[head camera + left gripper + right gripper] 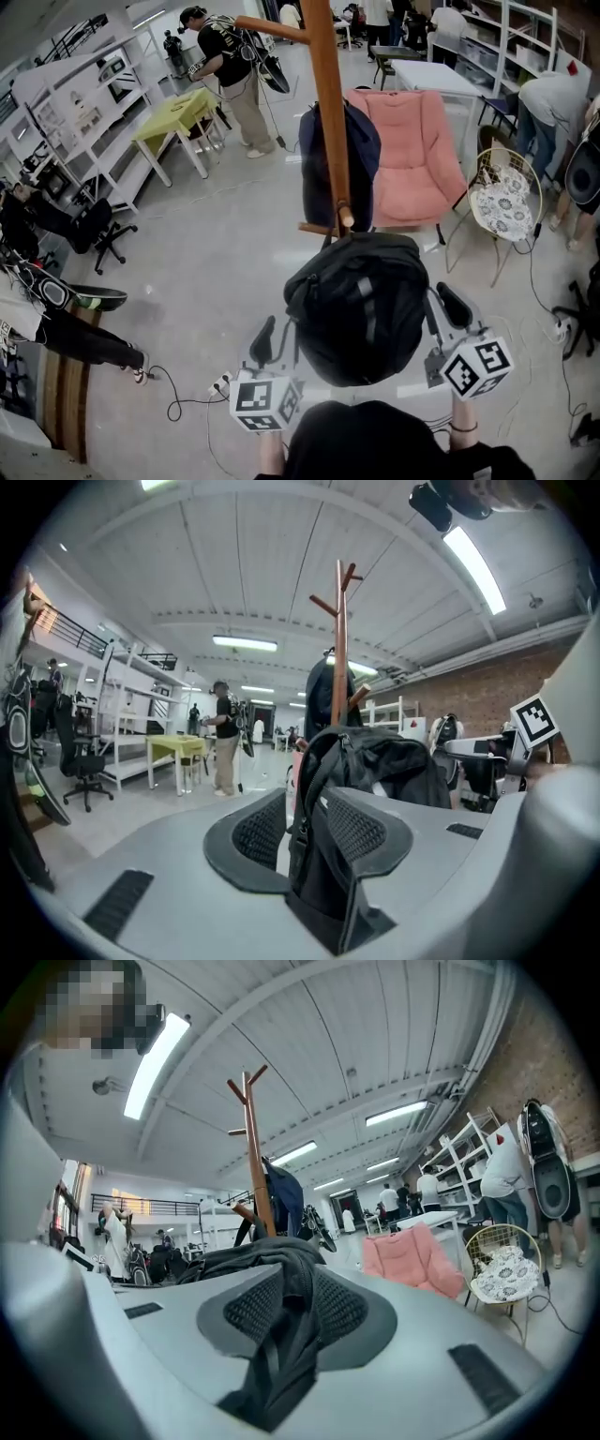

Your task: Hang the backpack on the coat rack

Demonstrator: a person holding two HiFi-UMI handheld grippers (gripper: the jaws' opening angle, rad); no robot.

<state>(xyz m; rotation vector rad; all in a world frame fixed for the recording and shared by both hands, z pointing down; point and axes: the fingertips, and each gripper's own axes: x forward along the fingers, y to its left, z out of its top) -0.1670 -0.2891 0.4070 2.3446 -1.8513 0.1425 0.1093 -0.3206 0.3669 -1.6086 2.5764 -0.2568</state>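
A black backpack [358,305] hangs in the air between my two grippers, just in front of the wooden coat rack [326,103]. A dark blue jacket [361,155] hangs on the rack, and a short peg [323,228] sticks out just above the backpack. My left gripper [265,336] is shut on a black backpack strap [314,855] that runs up between its pads [258,832]. My right gripper [454,306] is shut on another strap and bunched backpack fabric [281,1335]. The rack's top pegs [339,583] rise well above the bag.
A pink armchair [412,150] stands behind the rack, a wire chair with a patterned cushion [502,202] to its right. A yellow-green table [178,112] and a standing person [230,70] are at the back left. An office chair [94,230] and floor cables [173,398] lie left.
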